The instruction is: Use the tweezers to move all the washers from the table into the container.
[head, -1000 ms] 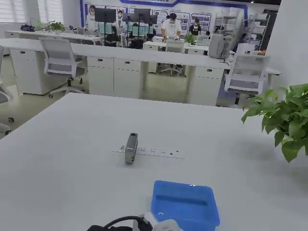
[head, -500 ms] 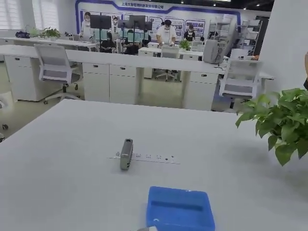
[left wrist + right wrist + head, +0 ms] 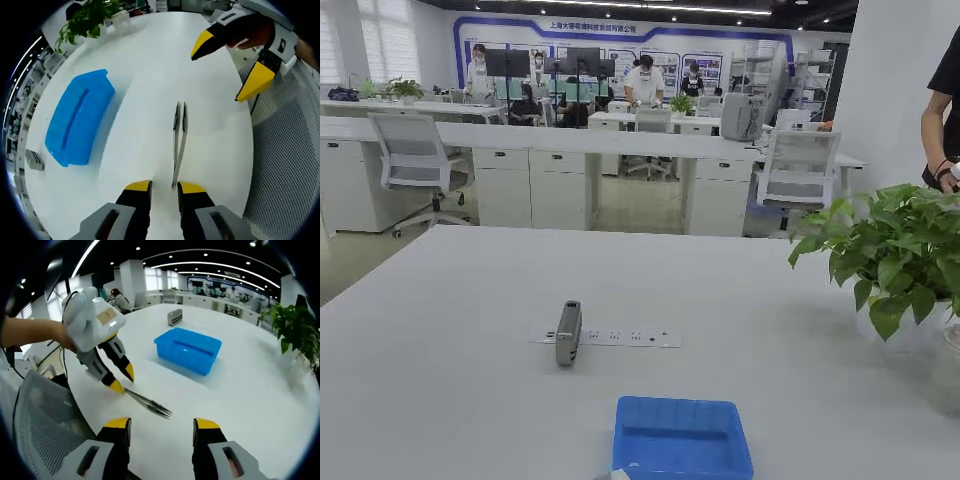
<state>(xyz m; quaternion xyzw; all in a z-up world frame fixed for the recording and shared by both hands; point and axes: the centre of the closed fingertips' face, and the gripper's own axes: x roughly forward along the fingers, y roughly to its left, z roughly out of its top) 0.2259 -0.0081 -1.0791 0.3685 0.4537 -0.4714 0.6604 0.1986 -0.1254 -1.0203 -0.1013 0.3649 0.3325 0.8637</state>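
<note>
The tweezers (image 3: 179, 140) reach between jaws of left tool (image 3: 165, 186), grip unclear; right tool (image 3: 162, 422) gapes.

Metal tweezers (image 3: 178, 142) near blue container (image 3: 75, 120)

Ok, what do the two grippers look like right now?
The left gripper has a rounded white body with a small tan label. The right gripper has a white-grey body, with a thin black cable under it. Both have dark grey fingers capped in yellow.

Container (image 3: 75, 120) on table (image 3: 150, 65); tweezers (image 3: 178, 142) before it; plant (image 3: 890, 250) right.
</note>
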